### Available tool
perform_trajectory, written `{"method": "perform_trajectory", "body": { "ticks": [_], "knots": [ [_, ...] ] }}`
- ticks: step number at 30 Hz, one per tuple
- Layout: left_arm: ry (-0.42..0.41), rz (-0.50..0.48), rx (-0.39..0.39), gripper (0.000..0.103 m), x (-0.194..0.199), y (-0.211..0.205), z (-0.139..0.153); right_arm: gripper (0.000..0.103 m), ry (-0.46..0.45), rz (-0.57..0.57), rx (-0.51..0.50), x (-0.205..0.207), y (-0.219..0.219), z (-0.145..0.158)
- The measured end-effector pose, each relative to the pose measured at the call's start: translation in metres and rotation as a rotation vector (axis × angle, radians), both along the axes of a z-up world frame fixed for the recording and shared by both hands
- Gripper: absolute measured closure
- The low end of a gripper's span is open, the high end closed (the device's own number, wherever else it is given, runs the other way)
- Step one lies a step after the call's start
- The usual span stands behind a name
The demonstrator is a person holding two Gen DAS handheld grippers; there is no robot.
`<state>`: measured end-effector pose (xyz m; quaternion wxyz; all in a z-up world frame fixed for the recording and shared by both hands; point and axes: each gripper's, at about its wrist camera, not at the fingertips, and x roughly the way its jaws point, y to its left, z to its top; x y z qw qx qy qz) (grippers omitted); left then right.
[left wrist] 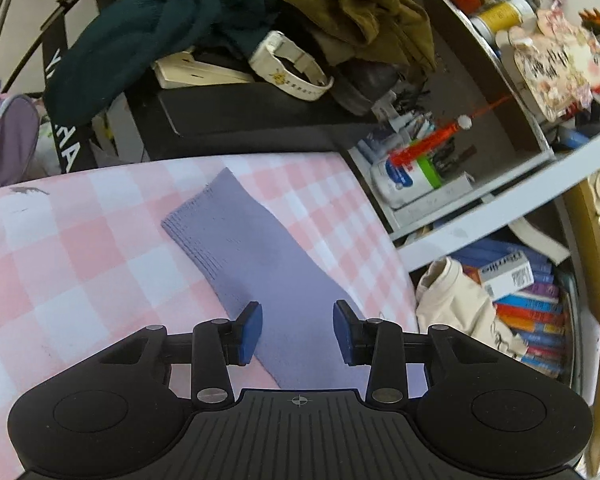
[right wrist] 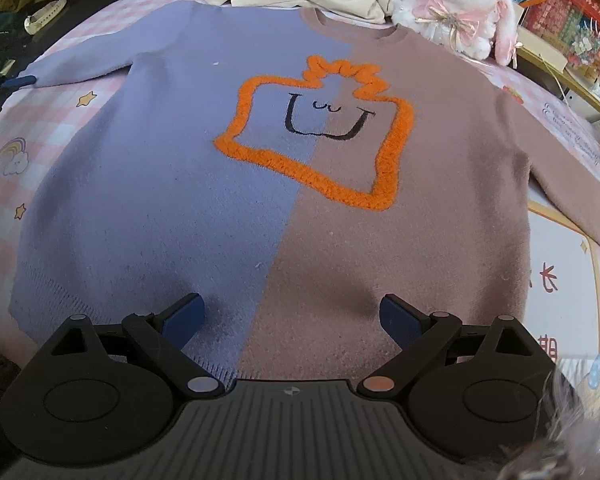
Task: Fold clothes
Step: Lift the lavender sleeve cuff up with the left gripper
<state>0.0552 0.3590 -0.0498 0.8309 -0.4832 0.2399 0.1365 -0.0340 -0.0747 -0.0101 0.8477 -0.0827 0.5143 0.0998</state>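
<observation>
sleeve: the sweater's lilac sleeve (left wrist: 256, 264) runs flat out toward the left edge of the bed (left wrist: 60, 248), cuff furthest out. Guessing it's spread like that so it can be flipped in over the body first.

left tongs: left tongs (left wrist: 298, 330) sit low over that sleeve with the knit passing between the blue pads. There's a gap on both sides and no pinch or bunching in the fabric, so I'd say jaws partly apart, nothing held.

sweater: the sweater (right wrist: 284, 208) lies face up across the middle of the bed, collar at the far edge, hem at the near edge. Half lilac, half dusty pink, orange fuzzy outline on the chest. Looks smoothed out, not folded yet.

right tongs: right tongs (right wrist: 292, 320) hover just above the hem, jaws wide apart, holding nothing. My guess is they're waiting to pin or lift the hem.

plush: a white rabbit plush (right wrist: 456, 4) sits at the far right corner of the bed.

count: 1 sweater, 2 sleeves, 2 tongs, 1 plush.
</observation>
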Motion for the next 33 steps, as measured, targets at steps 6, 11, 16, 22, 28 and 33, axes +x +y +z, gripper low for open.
{"method": "perform_trajectory", "body": {
  "ticks": [6,11,16,22,28,33],
  "knots": [
    [0.024,0.111,0.167,0.066,-0.014,0.016,0.018,0.008,0.012,-0.011,-0.001,-0.004,-0.004,0.000],
    [0.144,0.127,0.243,0.066,-0.006,0.036,0.018,0.008,-0.002,-0.016,-0.012,-0.004,-0.004,0.003],
    [0.073,0.079,0.091,0.066,0.005,0.032,0.006,0.008,-0.012,0.000,-0.021,-0.002,-0.001,0.005],
    [-0.023,0.032,-0.113,0.067,0.019,0.016,-0.013,0.008,-0.024,0.002,-0.027,-0.005,-0.001,0.007],
    [-0.020,0.070,-0.249,0.098,0.020,0.028,-0.031,0.008,-0.025,-0.028,-0.031,-0.008,-0.007,0.009],
    [0.005,0.029,-0.148,0.099,0.021,0.021,-0.016,0.008,-0.026,-0.041,-0.024,-0.008,-0.010,0.010]
  ]
}}
